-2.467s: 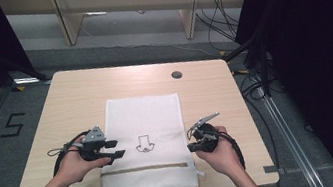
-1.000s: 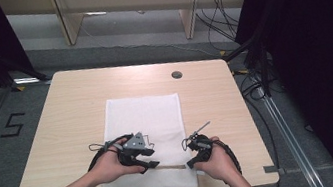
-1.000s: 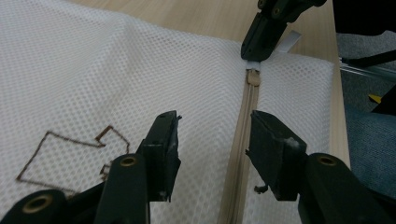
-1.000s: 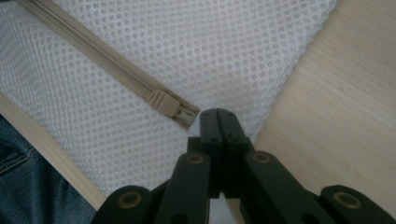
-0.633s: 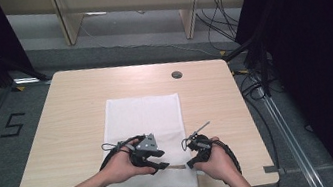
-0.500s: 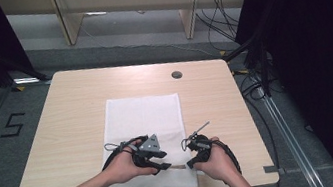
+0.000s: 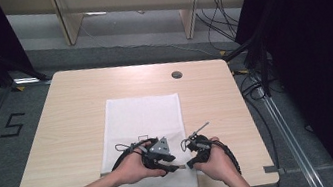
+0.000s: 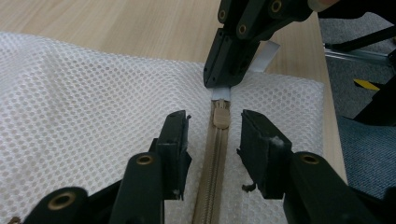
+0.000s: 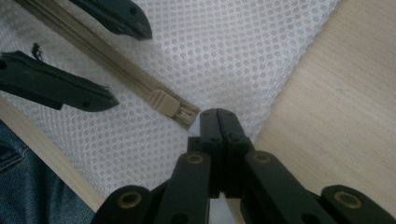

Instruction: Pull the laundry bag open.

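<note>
white mesh bag [image 7: 145, 122] flat on table, beige zipper [image 8: 212, 168] shut, slider [image 8: 221, 114] at its end

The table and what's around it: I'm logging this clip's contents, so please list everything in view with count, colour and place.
Mesh bag: one, white, flat on the table's middle and near part.
Zipper: one, tan, running across the bag near its near edge.
Zipper slider: one, tan, at the zipper's end by the bag's right edge.
Table: one, light wood, centre of the high view.
Grommet: one, dark, round, far right part of the tabletop.
Floor mark "5": one, black, left of the table.
Left gripper: black, open, jaws either side of the zipper.
Right gripper: black, shut on the bag's edge at the zipper's end.
</note>
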A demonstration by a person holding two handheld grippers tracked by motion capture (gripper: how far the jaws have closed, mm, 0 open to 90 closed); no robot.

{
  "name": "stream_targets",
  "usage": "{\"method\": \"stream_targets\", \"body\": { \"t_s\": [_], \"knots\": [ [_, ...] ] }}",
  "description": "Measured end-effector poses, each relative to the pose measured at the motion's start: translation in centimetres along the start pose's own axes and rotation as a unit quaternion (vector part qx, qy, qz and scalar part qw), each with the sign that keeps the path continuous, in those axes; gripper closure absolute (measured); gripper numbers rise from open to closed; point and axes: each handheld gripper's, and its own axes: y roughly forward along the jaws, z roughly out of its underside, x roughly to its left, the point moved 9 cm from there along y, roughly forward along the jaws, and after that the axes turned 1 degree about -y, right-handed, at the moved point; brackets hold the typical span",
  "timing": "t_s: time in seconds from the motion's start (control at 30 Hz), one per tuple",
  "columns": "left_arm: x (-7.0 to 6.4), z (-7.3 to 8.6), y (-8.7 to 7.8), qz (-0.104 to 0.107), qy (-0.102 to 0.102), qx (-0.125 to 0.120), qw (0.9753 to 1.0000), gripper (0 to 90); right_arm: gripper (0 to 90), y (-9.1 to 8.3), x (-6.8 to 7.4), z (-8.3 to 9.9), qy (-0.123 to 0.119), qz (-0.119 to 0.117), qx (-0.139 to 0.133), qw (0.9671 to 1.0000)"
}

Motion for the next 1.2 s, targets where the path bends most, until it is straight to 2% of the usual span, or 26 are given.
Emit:
{"method": "stream_targets", "body": {
  "t_s": [0.1,0.13,0.2,0.23,0.3,0.4,0.47,0.5,0.57,0.63,0.7,0.73,0.83,0.9,0.93,1.0,1.17,1.2],
  "knots": [
    [0.0,-0.1,0.2,-0.002,0.003,0.000,1.0000,63.0,90.0,-0.1,0.0,0.0,-0.002,-0.001,0.005,1.0000],
    [0.1,-0.1,0.2,-0.001,0.013,0.001,0.9999,63.4,90.0,-0.1,0.0,0.0,-0.002,-0.001,0.005,1.0000],
    [-0.1,-0.3,0.4,-0.001,0.006,-0.001,1.0000,64.5,90.0,0.0,0.0,0.0,-0.007,-0.001,0.004,1.0000],
    [-0.1,-0.3,0.5,0.001,0.013,0.004,0.9999,64.7,90.0,-0.1,0.0,0.0,-0.006,0.000,0.005,1.0000],
    [-0.3,-0.3,0.8,0.001,0.012,0.004,0.9999,65.6,90.0,-0.1,0.1,0.1,-0.001,0.000,0.006,1.0000],
    [-0.4,-0.4,1.1,0.002,0.019,0.009,0.9998,66.2,90.0,0.0,0.0,0.0,-0.008,0.001,0.004,1.0000],
    [-0.6,-0.4,1.5,0.005,0.012,0.006,0.9999,67.3,90.0,0.0,0.0,0.0,-0.009,0.001,0.004,0.9999],
    [-0.5,-0.4,1.6,0.002,0.019,0.006,0.9998,67.5,90.0,-0.1,0.0,0.0,-0.009,0.001,0.004,0.9999],
    [-0.6,-0.4,1.8,0.005,0.011,0.006,0.9999,68.1,90.0,-0.1,0.0,0.0,-0.008,0.001,0.005,1.0000],
    [-0.6,-0.4,1.9,0.003,0.016,0.009,0.9998,68.8,90.0,-0.1,0.0,0.0,-0.008,0.000,0.004,1.0000],
    [-0.7,-0.5,2.1,0.004,0.011,0.008,0.9999,69.7,90.0,0.0,0.0,0.0,-0.008,0.001,0.004,1.0000],
    [-0.6,-0.5,2.2,0.002,0.024,0.010,0.9997,70.7,90.0,-0.1,0.0,0.0,-0.006,0.001,0.004,1.0000],
    [-1.0,-0.3,2.4,0.004,0.026,0.016,0.9995,75.1,90.0,0.0,0.0,0.0,-0.008,0.000,0.003,1.0000],
    [-1.0,-0.3,2.5,-0.004,0.031,0.019,0.9993,76.2,90.0,0.0,0.0,0.0,-0.008,-0.001,0.003,1.0000],
    [-1.0,-0.3,2.6,0.003,0.032,0.017,0.9993,76.7,90.0,-0.1,0.1,0.1,-0.003,-0.001,0.006,1.0000],
    [-0.9,-0.4,2.6,-0.002,0.023,0.016,0.9996,78.4,90.0,0.0,0.0,0.0,-0.009,0.000,0.003,1.0000],
    [-0.6,-0.5,2.5,0.015,-0.005,0.018,0.9997,81.0,90.0,0.0,0.0,0.0,-0.010,0.001,0.004,0.9999],
    [-0.5,-0.5,2.4,0.017,-0.003,0.017,0.9997,81.2,90.0,0.0,0.0,0.0,-0.010,0.000,0.003,0.9999]
  ]
}}
